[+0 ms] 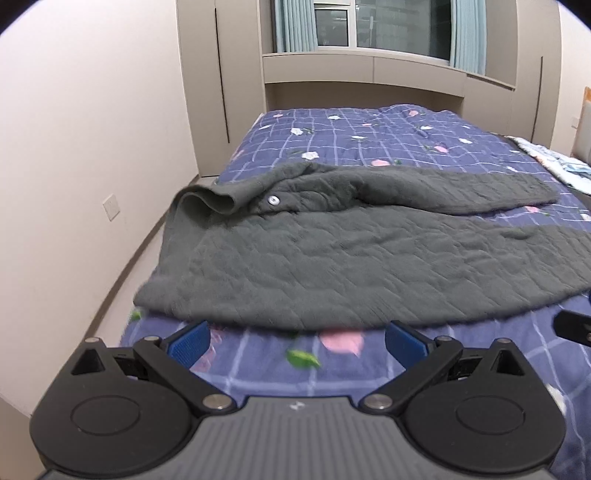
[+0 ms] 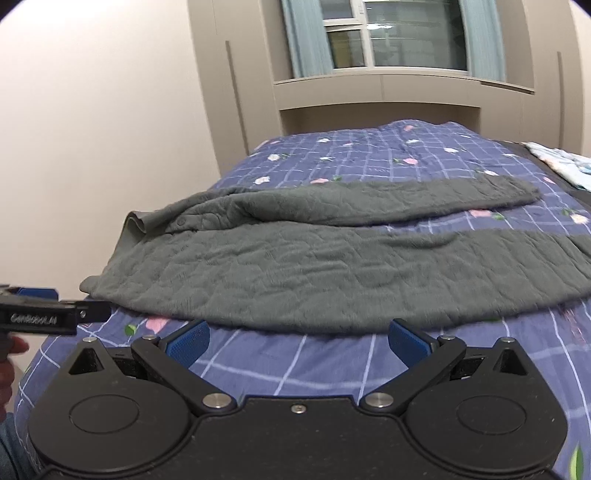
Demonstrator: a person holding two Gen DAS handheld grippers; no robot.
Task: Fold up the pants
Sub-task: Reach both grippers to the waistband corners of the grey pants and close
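Note:
Dark grey quilted pants [image 1: 332,258] lie spread across the bed, waistband with a white button [image 1: 272,200] at the left, both legs running off to the right. They also show in the right wrist view [image 2: 314,273]. My left gripper [image 1: 297,341] is open and empty, just short of the pants' near edge. My right gripper [image 2: 299,339] is open and empty, also just before the near edge. The left gripper's side shows at the left of the right wrist view [image 2: 40,314]; a part of the right gripper shows at the right of the left wrist view [image 1: 574,325].
The bed has a purple checked quilt with flowers [image 1: 369,133]. A wall and floor gap run along the bed's left side [image 1: 122,266]. Beige wardrobes and a window [image 1: 369,29] stand behind. Light folded bedding [image 1: 554,162] lies at the far right.

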